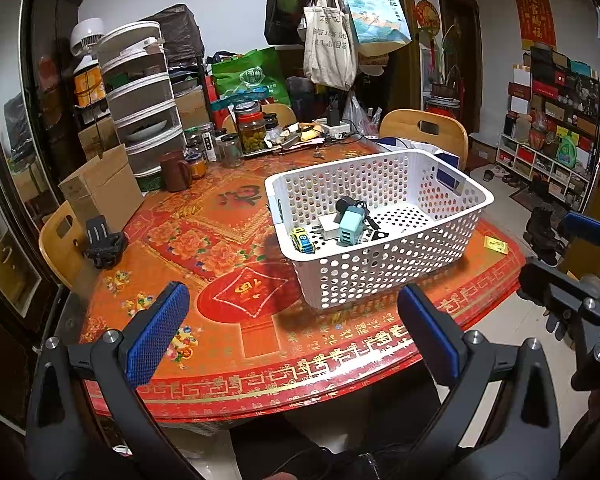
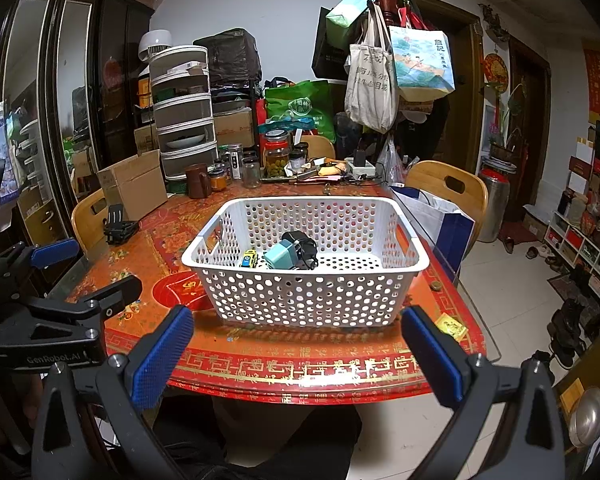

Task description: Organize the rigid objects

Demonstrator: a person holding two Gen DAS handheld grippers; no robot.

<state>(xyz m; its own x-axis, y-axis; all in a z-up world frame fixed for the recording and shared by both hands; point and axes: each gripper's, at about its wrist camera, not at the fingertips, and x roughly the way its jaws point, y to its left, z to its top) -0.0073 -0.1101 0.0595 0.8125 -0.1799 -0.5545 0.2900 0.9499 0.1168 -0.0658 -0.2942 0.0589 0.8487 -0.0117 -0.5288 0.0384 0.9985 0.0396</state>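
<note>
A white perforated basket stands on the red patterned table. Inside it lie a yellow toy car, a teal multi-port charger, a white adapter and a black charger with cord. My left gripper is open and empty, near the table's front edge, short of the basket. My right gripper is open and empty, in front of the basket's near wall. Each gripper shows at the edge of the other's view.
A black folding stand sits at the table's left by a cardboard box. Jars, a brown mug and a tiered food cover crowd the back. A yellow packet lies right of the basket. Wooden chairs surround the table.
</note>
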